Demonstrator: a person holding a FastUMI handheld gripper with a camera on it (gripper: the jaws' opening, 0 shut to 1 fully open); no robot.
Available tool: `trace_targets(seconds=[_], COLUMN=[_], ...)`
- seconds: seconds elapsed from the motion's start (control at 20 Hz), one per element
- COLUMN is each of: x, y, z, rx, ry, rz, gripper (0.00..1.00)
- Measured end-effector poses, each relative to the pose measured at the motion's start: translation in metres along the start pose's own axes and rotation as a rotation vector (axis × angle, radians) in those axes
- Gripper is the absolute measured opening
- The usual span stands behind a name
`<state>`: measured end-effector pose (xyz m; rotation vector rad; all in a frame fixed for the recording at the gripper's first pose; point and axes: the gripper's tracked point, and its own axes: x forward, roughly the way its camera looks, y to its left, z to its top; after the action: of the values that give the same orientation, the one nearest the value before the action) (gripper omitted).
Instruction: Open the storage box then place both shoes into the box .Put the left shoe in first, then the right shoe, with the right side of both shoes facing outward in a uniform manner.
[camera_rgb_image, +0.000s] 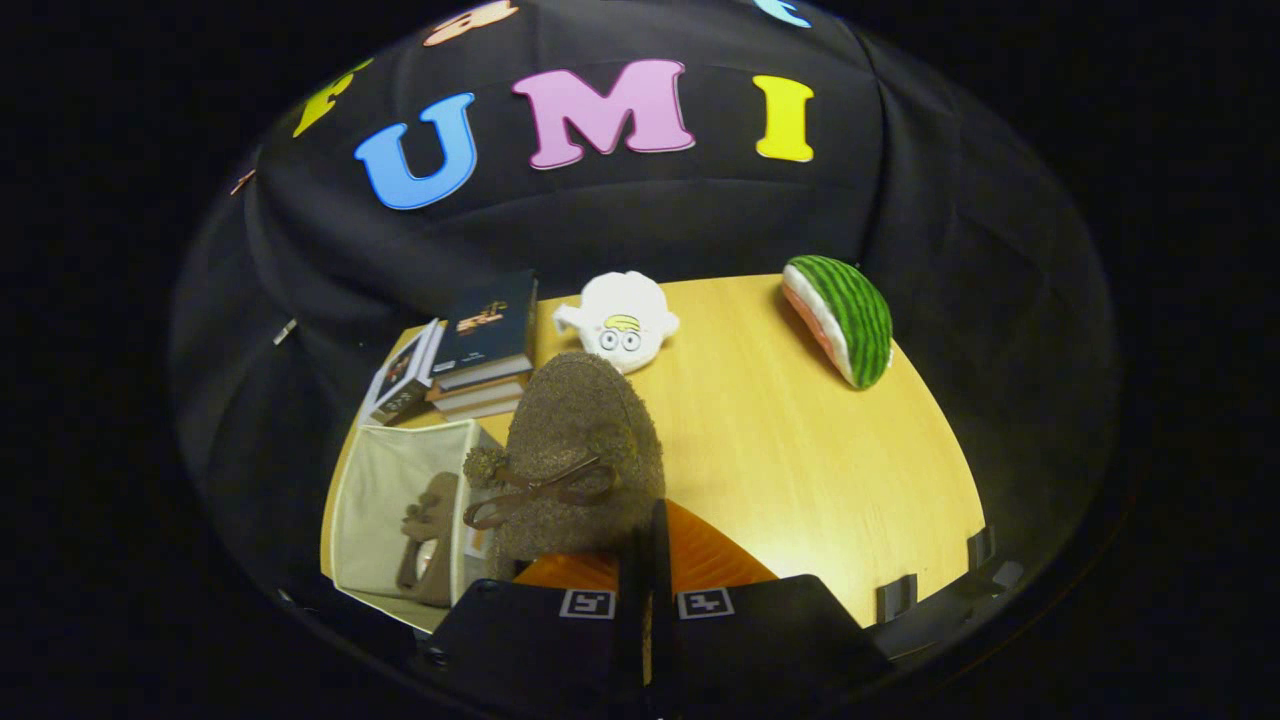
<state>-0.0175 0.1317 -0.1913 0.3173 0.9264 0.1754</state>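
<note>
A brown fuzzy shoe (580, 440) with a dark lace bow hangs just ahead of my fingers, toe pointing away, above the table. Its orange inside (715, 560) shows at the near end. My gripper (647, 560) is shut on the shoe's near rim, the two fingers almost together. To the left of the held shoe stands the beige storage box (385, 470), open on top. A second brown shoe (432, 540) lies inside the box against its right wall.
A stack of books (490, 340) sits beyond the box. A white plush toy (622, 320) lies beyond the held shoe, and a watermelon-slice plush (845, 315) at the far right of the wooden table (800, 450).
</note>
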Motion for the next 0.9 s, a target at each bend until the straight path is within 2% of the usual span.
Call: trace_targets(seconds=[0.2,0.4,0.7,0.8,0.9], x=[0.001,0.016,0.042,0.048,0.048], y=[0.075,0.120,0.135,0.137,0.145], z=[-0.005,-0.027,-0.063,-0.071,-0.073], rx=[-0.016,-0.038,-0.050,-0.049,-0.024], ry=[0.048,0.123,0.217,0.239,0.242], rz=[0.081,0.080,0.024,0.025,0.063], gripper=[0.08,0.08,0.09,0.14,0.22])
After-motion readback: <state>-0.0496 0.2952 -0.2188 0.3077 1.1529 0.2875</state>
